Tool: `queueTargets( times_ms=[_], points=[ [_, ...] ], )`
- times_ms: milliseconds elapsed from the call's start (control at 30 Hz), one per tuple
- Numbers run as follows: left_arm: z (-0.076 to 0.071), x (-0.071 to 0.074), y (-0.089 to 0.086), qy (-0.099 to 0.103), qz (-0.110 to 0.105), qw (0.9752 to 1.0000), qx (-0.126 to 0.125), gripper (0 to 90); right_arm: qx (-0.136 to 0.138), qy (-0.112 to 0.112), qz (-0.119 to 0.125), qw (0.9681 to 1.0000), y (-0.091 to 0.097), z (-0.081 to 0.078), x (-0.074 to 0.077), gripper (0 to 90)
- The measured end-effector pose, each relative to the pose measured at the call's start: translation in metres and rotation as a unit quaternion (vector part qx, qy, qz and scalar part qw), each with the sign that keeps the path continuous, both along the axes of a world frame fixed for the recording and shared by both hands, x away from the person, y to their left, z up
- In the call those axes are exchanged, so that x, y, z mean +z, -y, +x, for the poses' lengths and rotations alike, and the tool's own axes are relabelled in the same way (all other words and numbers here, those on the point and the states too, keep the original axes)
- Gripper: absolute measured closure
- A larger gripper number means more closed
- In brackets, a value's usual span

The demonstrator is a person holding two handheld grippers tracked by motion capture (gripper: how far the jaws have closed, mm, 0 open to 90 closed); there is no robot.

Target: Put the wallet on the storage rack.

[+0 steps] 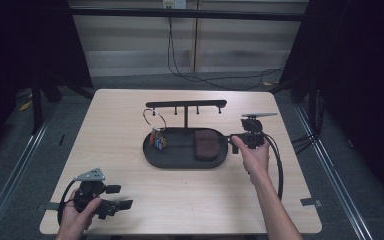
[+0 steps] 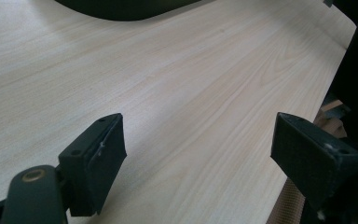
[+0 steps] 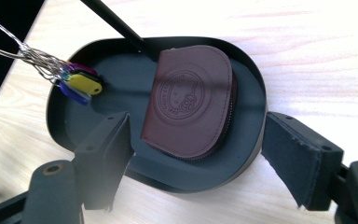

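A black oval tray (image 1: 180, 165) stands mid-table with a T-shaped hanger bar (image 1: 186, 104) rising from it. A wire key ring (image 1: 154, 120) hangs from the bar's left peg, and its coloured tags (image 1: 158, 141) rest in the tray's left end. A brown coin purse (image 1: 206, 145) lies flat in the tray's right half. My right gripper (image 1: 235, 139) hovers at the tray's right end, open, pointing at the purse (image 3: 191, 98) without touching it. In the right gripper view, the right gripper (image 3: 196, 123) has nothing between its pads; the tags (image 3: 81, 84) lie beyond. My left gripper (image 1: 122, 196) rests open at the near left corner.
In the left gripper view, the left gripper (image 2: 198, 130) faces bare light wood table (image 2: 168, 70), with the tray's near rim (image 2: 121, 9) far ahead. Cables (image 1: 280, 170) trail from the right gripper. Dark curtains and floor rails flank the table.
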State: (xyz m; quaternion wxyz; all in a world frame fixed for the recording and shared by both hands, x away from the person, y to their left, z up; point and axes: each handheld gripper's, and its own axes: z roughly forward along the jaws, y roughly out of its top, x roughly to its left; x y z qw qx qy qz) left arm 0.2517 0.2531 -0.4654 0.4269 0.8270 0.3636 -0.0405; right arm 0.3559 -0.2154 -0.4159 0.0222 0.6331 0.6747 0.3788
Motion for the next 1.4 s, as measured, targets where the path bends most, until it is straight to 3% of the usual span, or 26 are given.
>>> queueTargets(
  times_ms=[100, 233, 500, 800, 1067, 1167, 1267, 1400],
  points=[
    [0.0, 0.001, -0.001, 0.002, 0.0, 1.0, -0.001, 17.6, 0.002, 0.01, 0.001, 0.9999, 0.0, -0.007, -0.002, 21.0],
    [0.0, 0.0, -0.001, 0.001, 0.0, 1.0, 0.008, 17.6, 0.002, 0.043, 0.011, 0.999, 0.003, -0.018, -0.004, 16.9],
    [0.001, -0.002, -0.001, -0.002, 0.004, 0.9999, 0.011, 17.6, -0.002, 0.053, 0.017, 0.9984, 0.013, -0.043, -0.014, 15.8],
    [0.001, -0.002, 0.0, -0.005, 0.002, 0.9999, 0.01, 17.6, -0.001, 0.073, 0.018, 0.9971, 0.027, -0.075, -0.014, 15.9],
    [0.001, -0.002, -0.001, -0.004, 0.004, 0.9999, 0.013, 17.6, 0.002, 0.08, 0.001, 0.9968, 0.037, -0.107, -0.021, 16.0],
    [0.001, -0.003, 0.0, -0.006, 0.003, 0.9999, 0.014, 17.6, 0.003, 0.088, -0.02, 0.9959, 0.038, -0.119, -0.025, 15.9],
    [0.002, -0.003, -0.001, -0.006, 0.005, 0.9999, 0.012, 17.6, -0.008, 0.106, -0.02, 0.9942, 0.042, -0.131, -0.03, 16.8],
    [0.002, -0.002, -0.001, -0.004, 0.002, 0.9999, 0.013, 17.6, -0.017, 0.093, -0.025, 0.9952, 0.048, -0.137, -0.039, 16.8]
  ],
)
